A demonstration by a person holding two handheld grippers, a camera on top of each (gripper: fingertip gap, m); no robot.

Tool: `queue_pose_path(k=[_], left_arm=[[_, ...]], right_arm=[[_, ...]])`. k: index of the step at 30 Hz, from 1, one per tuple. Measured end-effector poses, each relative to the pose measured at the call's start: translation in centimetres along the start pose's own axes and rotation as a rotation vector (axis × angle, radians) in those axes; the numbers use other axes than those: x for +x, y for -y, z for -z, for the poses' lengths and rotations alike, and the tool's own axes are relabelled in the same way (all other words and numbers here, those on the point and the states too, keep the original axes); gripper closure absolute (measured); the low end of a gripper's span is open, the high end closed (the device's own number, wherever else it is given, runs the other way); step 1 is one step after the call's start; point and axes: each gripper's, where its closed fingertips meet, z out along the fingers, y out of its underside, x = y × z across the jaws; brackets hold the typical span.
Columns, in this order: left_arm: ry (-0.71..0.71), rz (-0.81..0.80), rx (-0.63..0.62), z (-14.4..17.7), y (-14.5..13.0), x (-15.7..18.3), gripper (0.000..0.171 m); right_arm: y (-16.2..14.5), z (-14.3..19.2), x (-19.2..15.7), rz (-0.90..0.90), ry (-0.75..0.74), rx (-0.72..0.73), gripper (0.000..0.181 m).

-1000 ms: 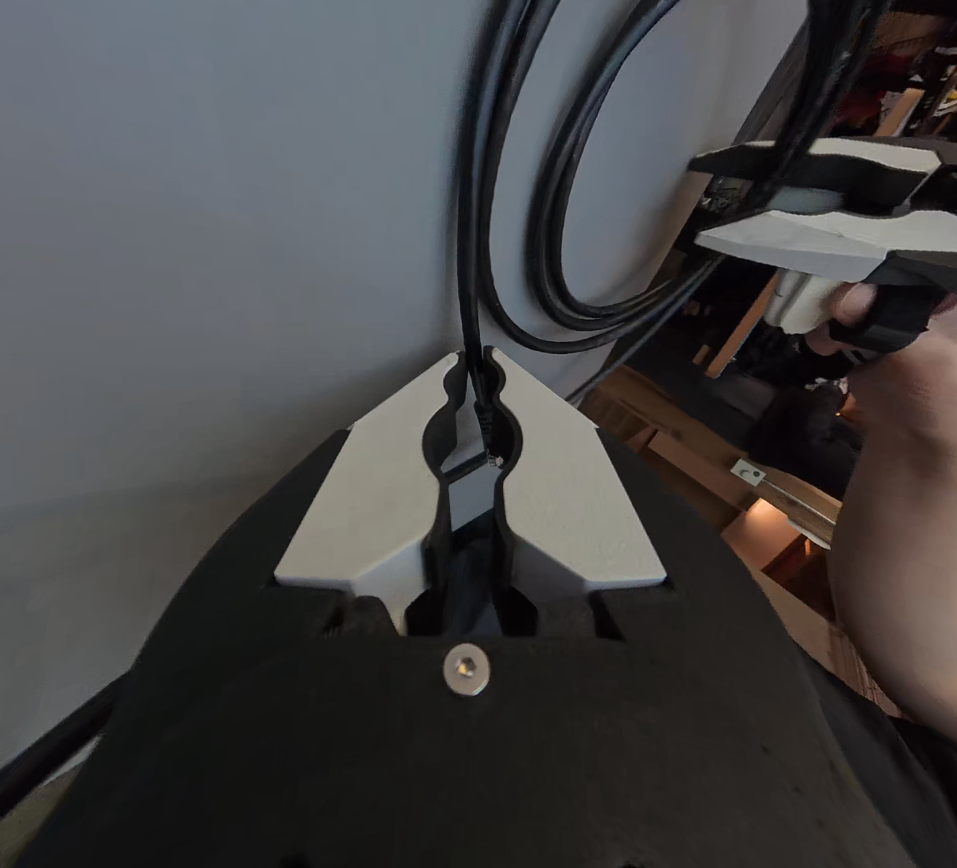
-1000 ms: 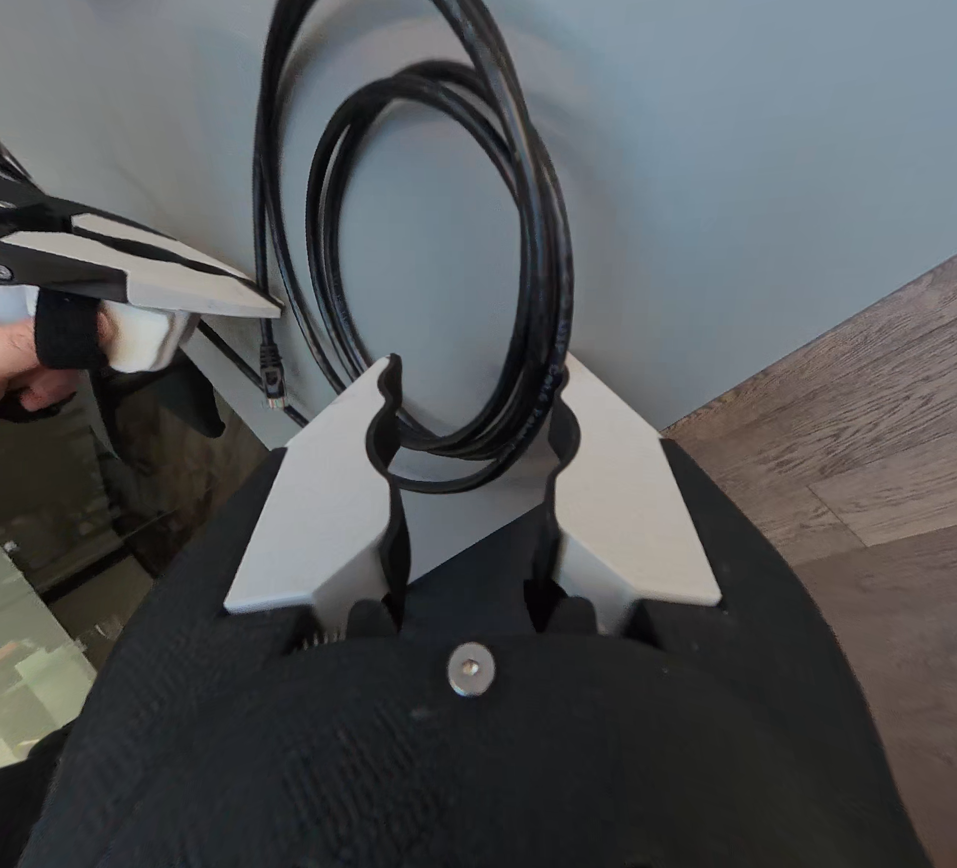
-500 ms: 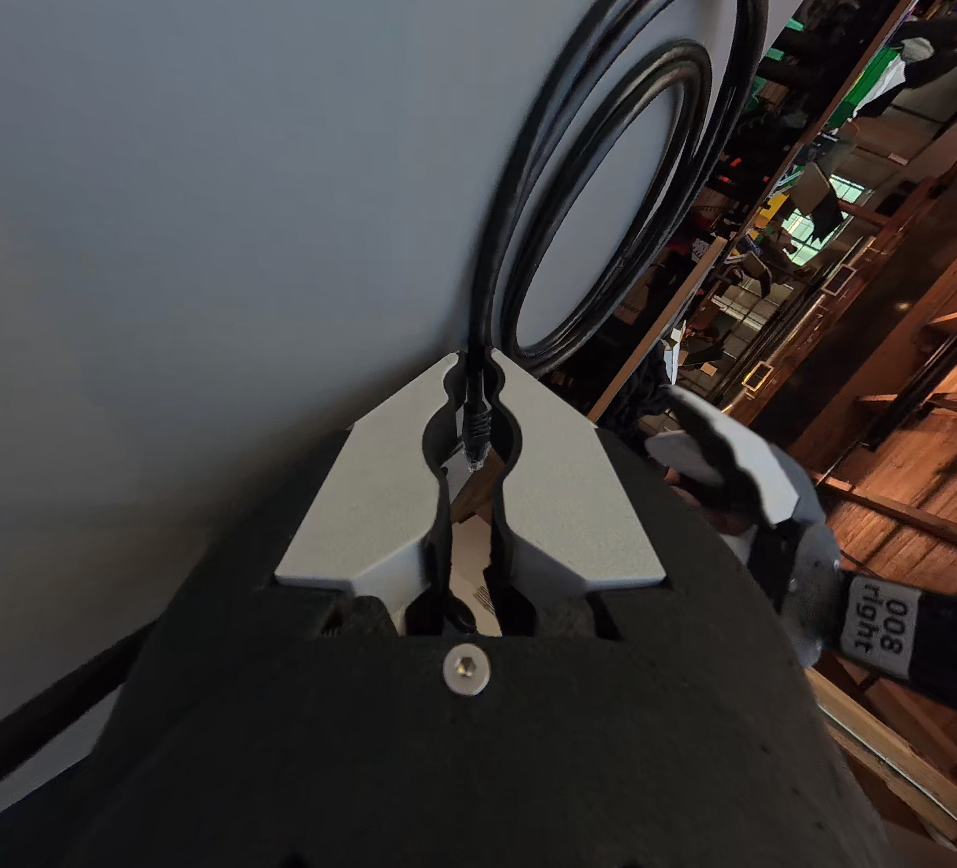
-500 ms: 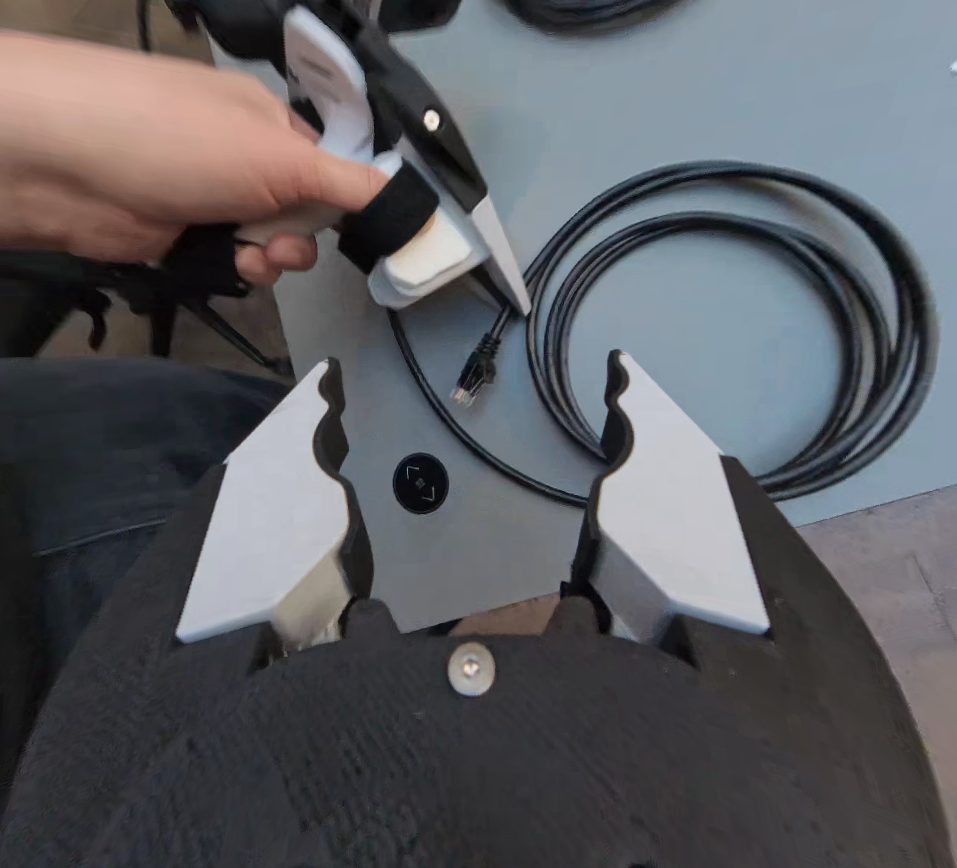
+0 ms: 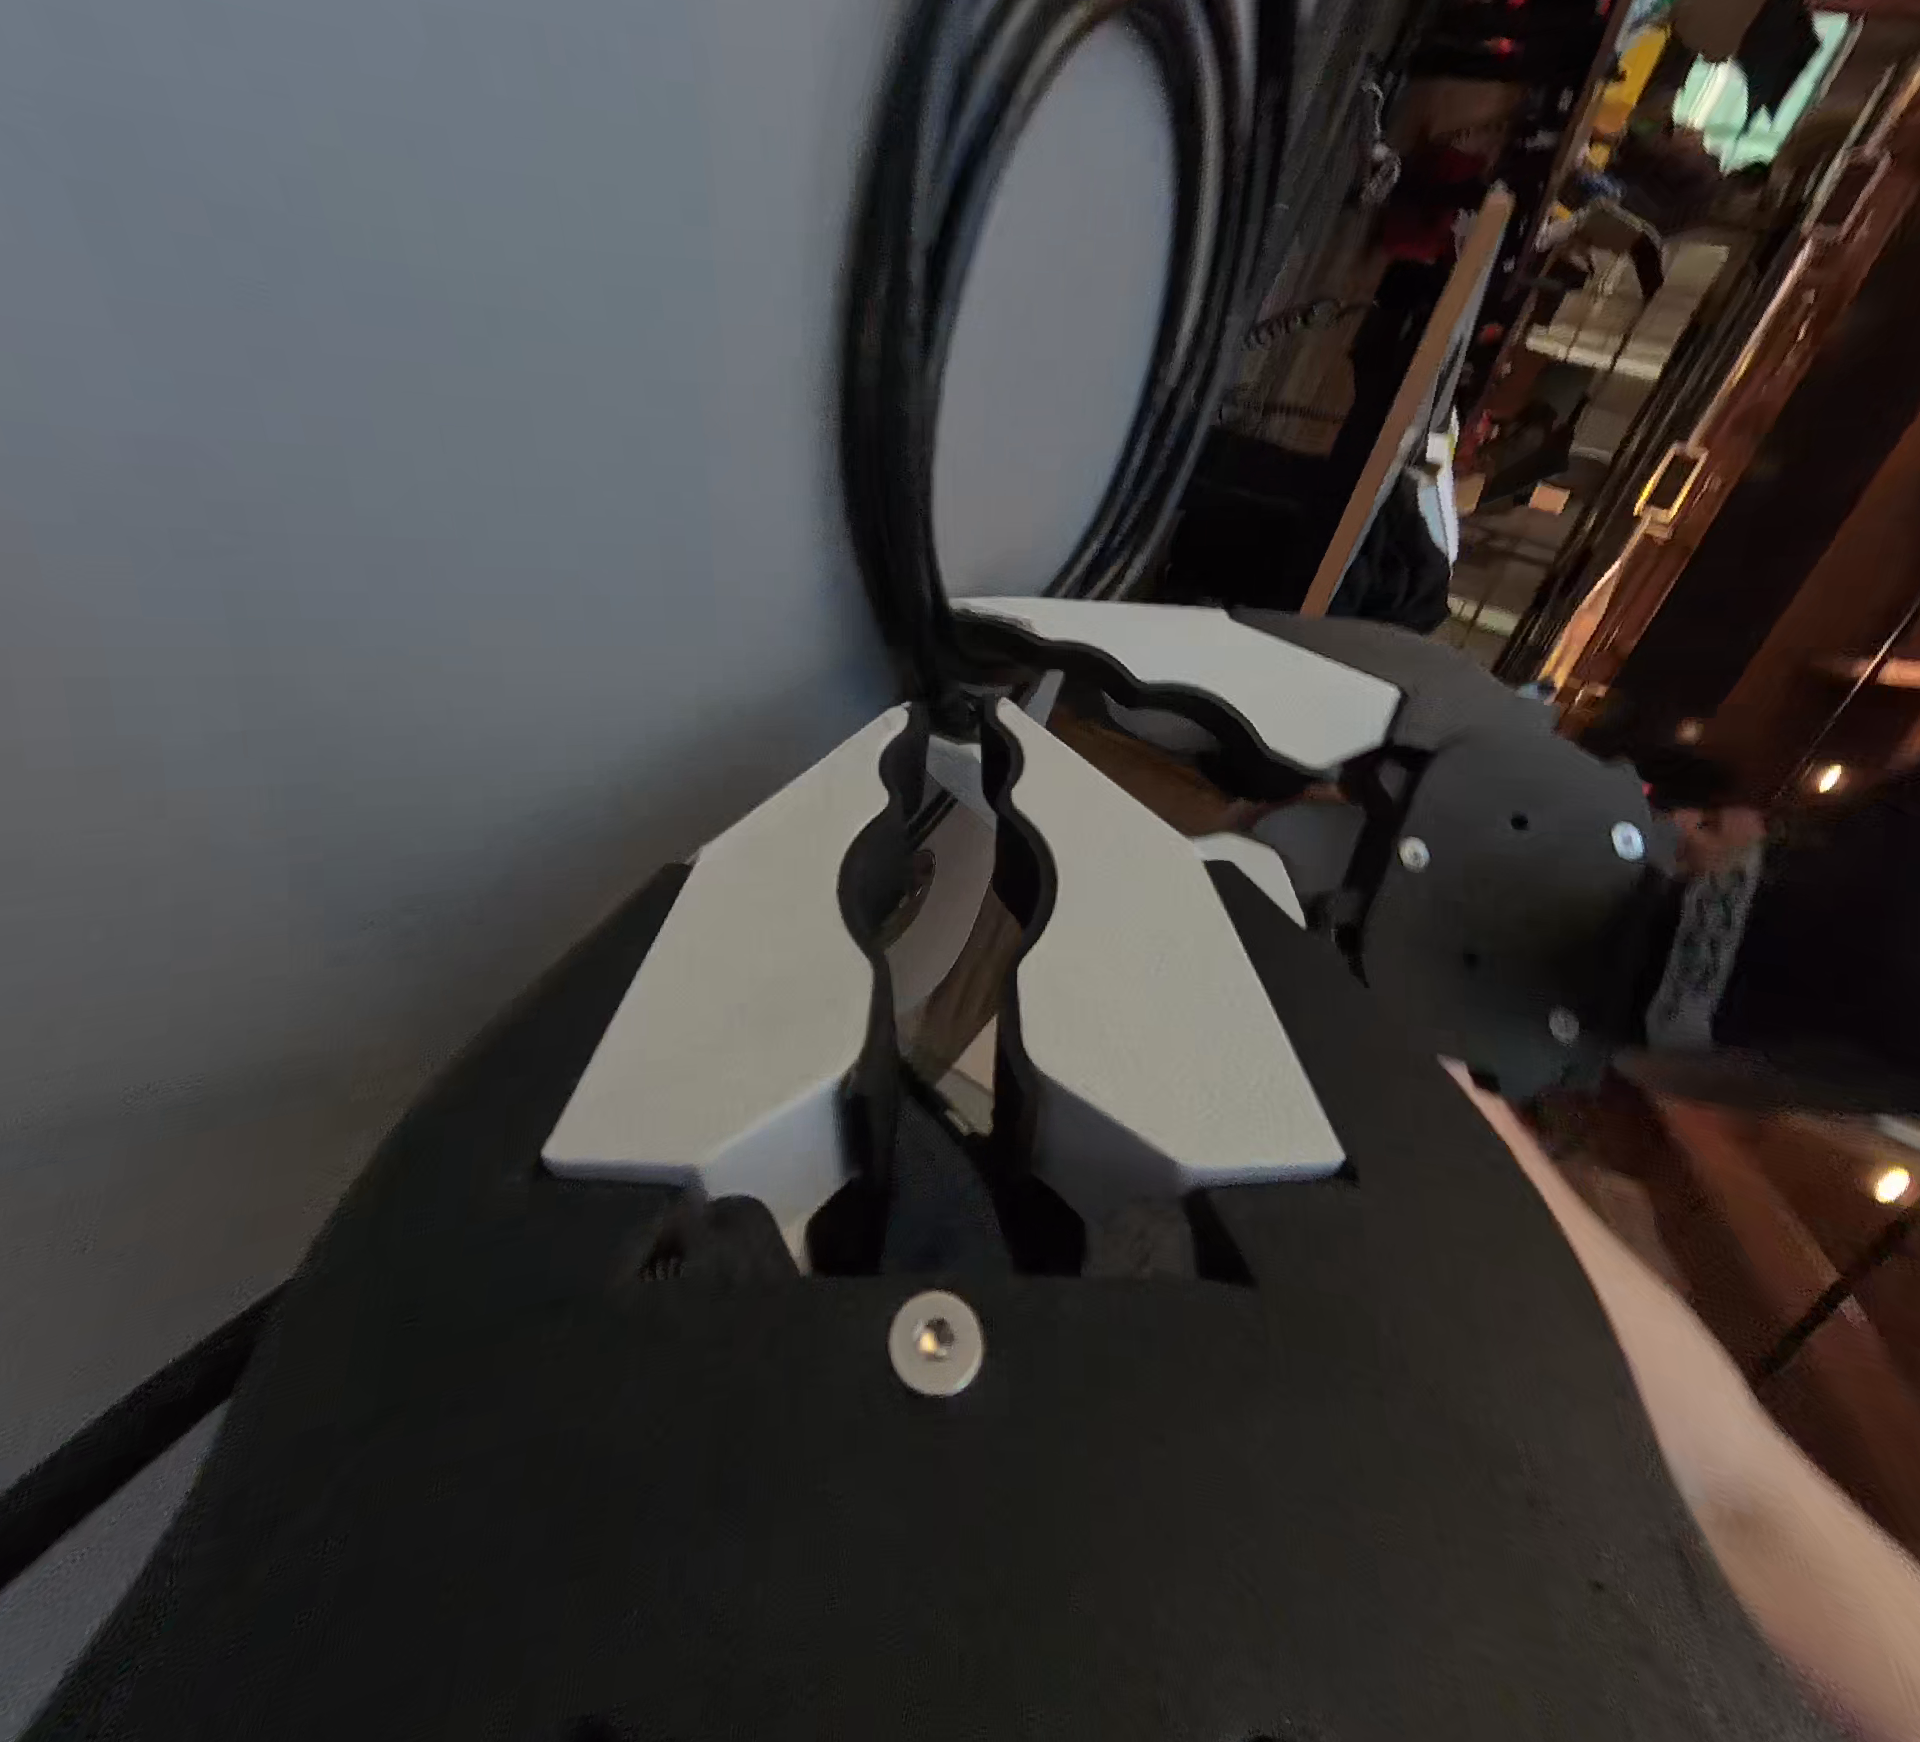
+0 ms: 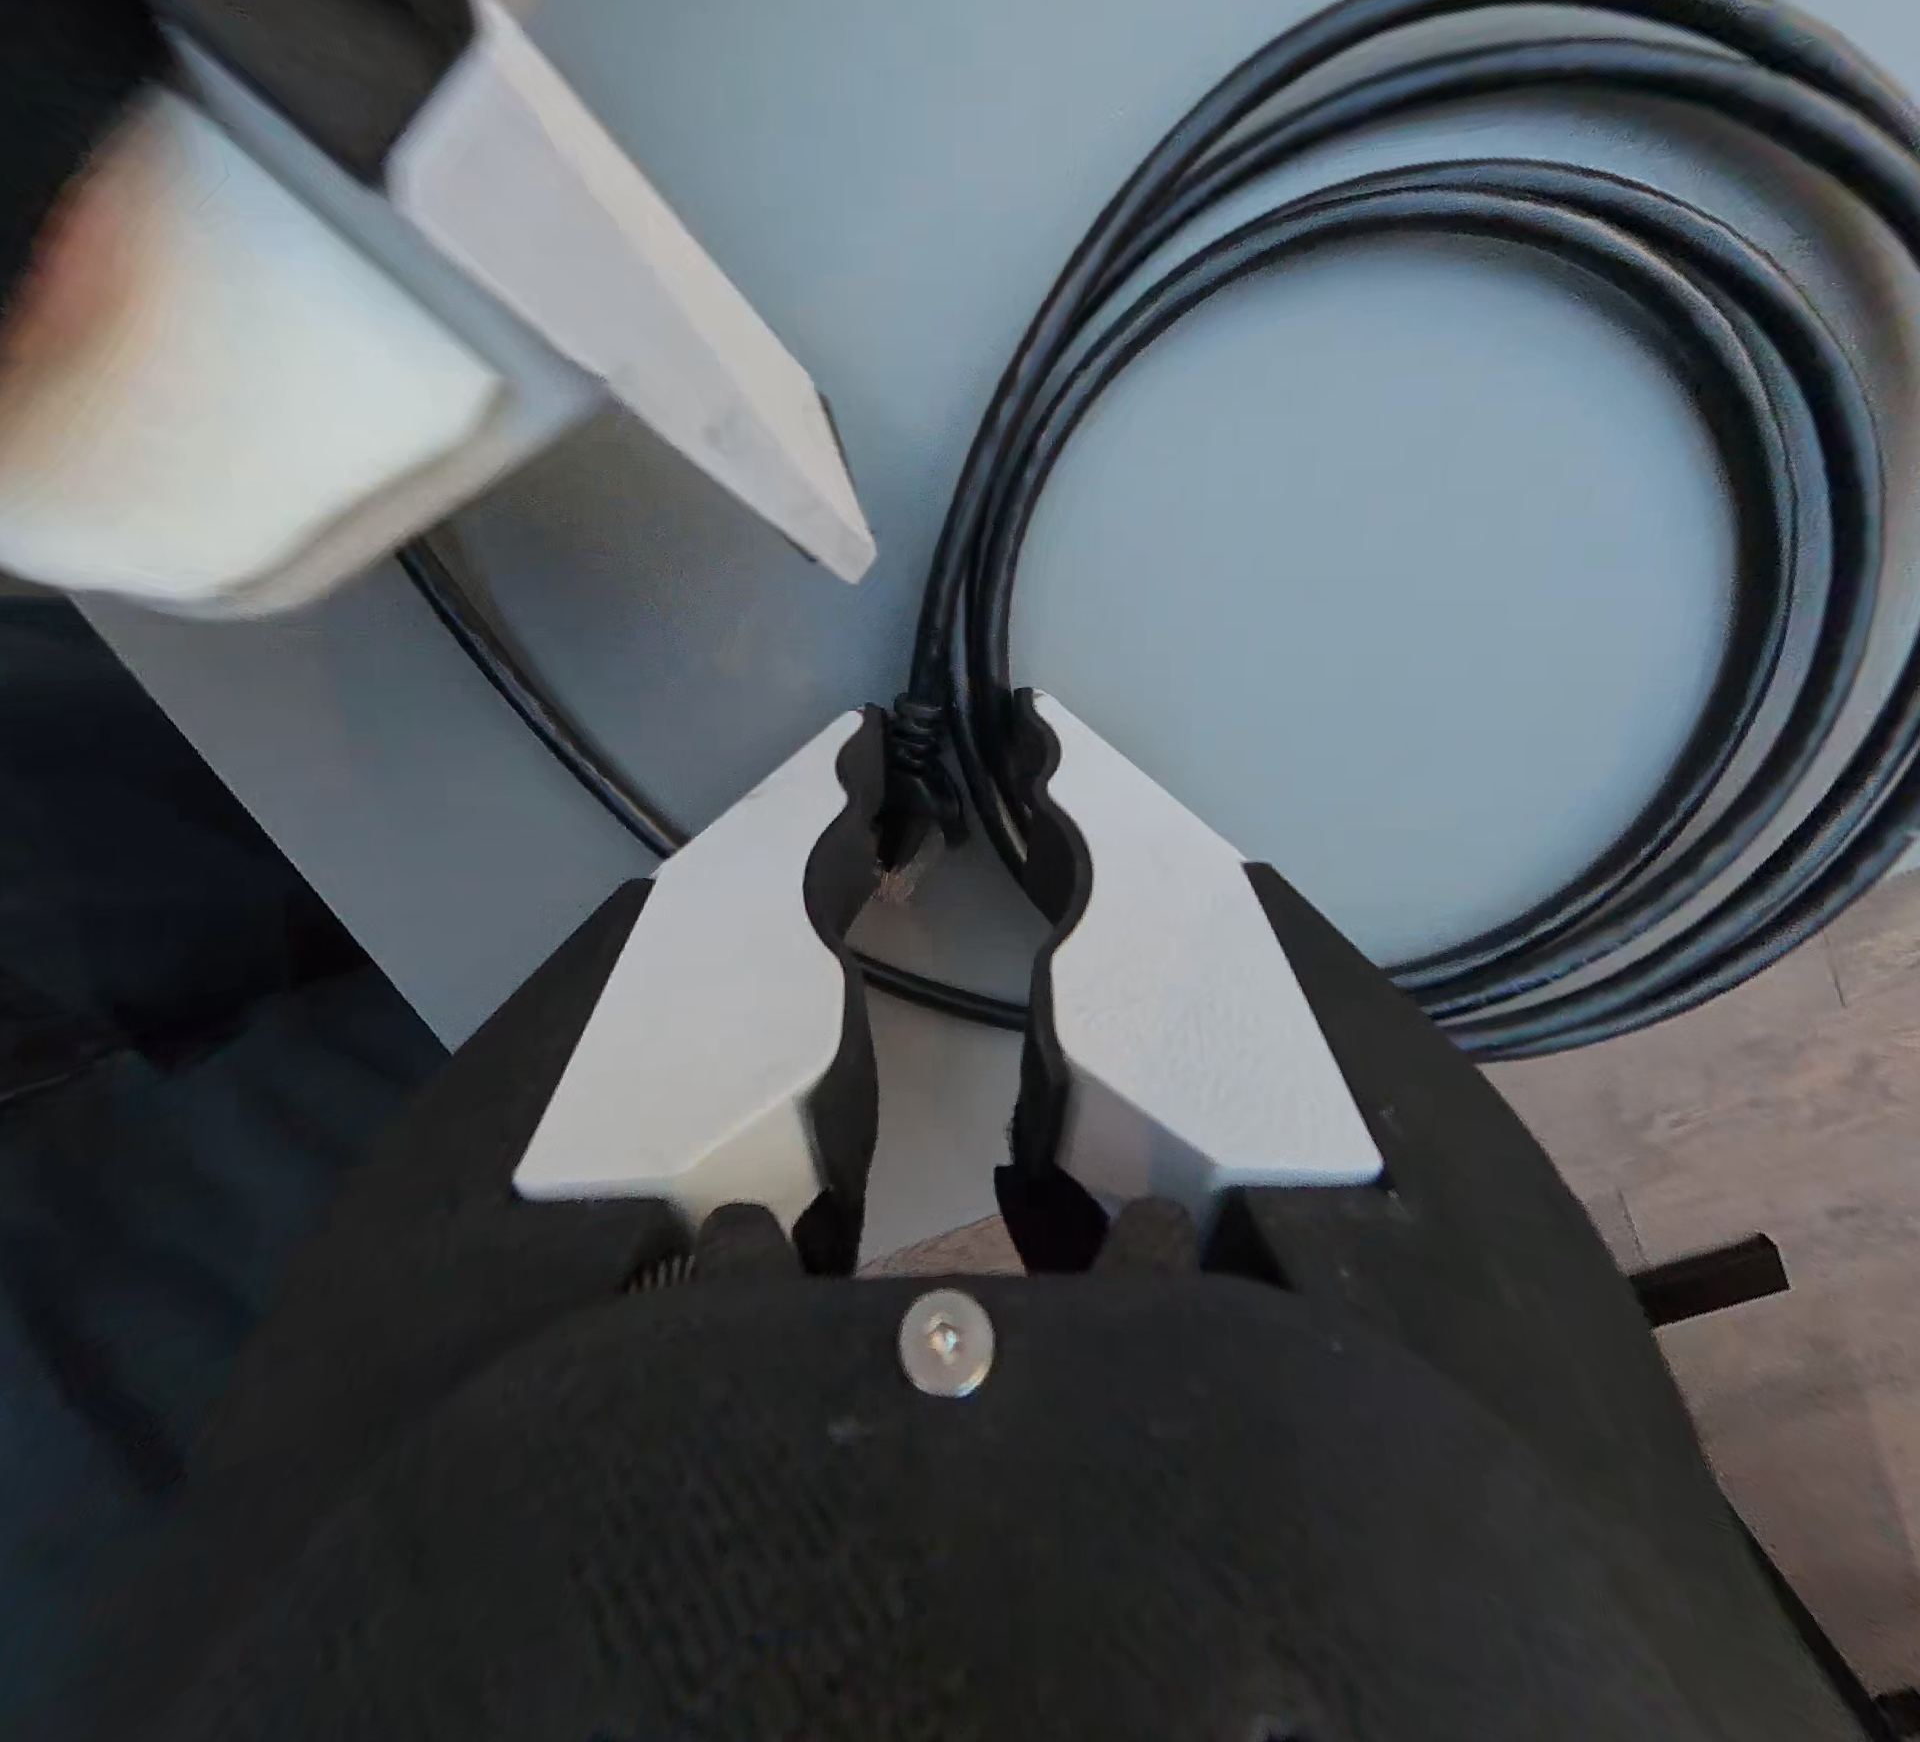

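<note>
A black cable coiled in several loops (image 6: 1808,487) lies on a grey table (image 6: 1039,134). My right gripper (image 6: 945,705) is shut on the near side of the coil, with the cable's plug (image 6: 914,819) and a few strands between its pads. My left gripper (image 5: 948,718) has its jaws a narrow gap apart with nothing seen between them. Its tip points at the coil (image 5: 894,342), right beside my right gripper (image 5: 997,653). In the right wrist view one left finger (image 6: 665,321) ends just short of the cable, not touching it.
A loose strand of cable (image 6: 540,684) runs across the table under my right gripper. The table edge and wooden floor (image 6: 1714,1121) lie at the lower right. A bare forearm (image 5: 1662,1380) holds the right gripper. A cluttered, dim room (image 5: 1662,342) lies beyond the table.
My right gripper came in from open and closed on the coil and the plug. The plug has left my left gripper's jaws, whose tip now stands clear of the cable.
</note>
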Motion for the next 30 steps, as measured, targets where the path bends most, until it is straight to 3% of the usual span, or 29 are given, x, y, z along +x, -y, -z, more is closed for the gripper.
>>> queue_pose_path(k=[3,6,10,13,17,21,25,28,30], left_arm=[[0.030,-0.394,-0.146,2.5,-2.6,1.5,0.144],[0.245,-0.902,-0.262,4.6,-5.7,-0.8,0.111],[0.529,-1.433,-0.303,4.5,-6.4,-4.4,0.107],[0.591,-1.516,-0.298,3.9,-5.8,-6.2,0.108],[0.610,-1.686,-0.209,4.0,-5.0,-5.5,0.104],[0.563,-1.934,-0.298,2.2,-6.1,-5.1,0.111],[0.471,-1.945,-0.435,1.1,-6.9,-5.0,0.124],[0.467,-1.943,-0.515,0.6,-6.6,-4.8,0.118],[0.523,-1.986,-0.489,0.2,-5.7,-4.2,0.104]], right_arm=[[-0.1,0.1,0.0,0.030,0.066,-0.027,0.160],[-0.2,0.2,-0.2,0.142,0.123,-0.046,0.161],[-1.0,0.5,-1.6,0.350,0.248,-0.055,0.161],[-2.8,0.9,-3.4,0.583,0.376,-0.040,0.161],[-4.3,1.2,-4.0,0.931,0.399,-0.020,0.161],[-5.4,1.5,-3.9,1.313,0.442,-0.001,0.162],[-6.0,1.7,-2.6,1.619,0.479,0.031,0.162],[-5.7,1.9,-1.9,1.753,0.482,0.094,0.164],[-5.7,1.9,-1.9,1.790,0.486,0.102,0.165]])
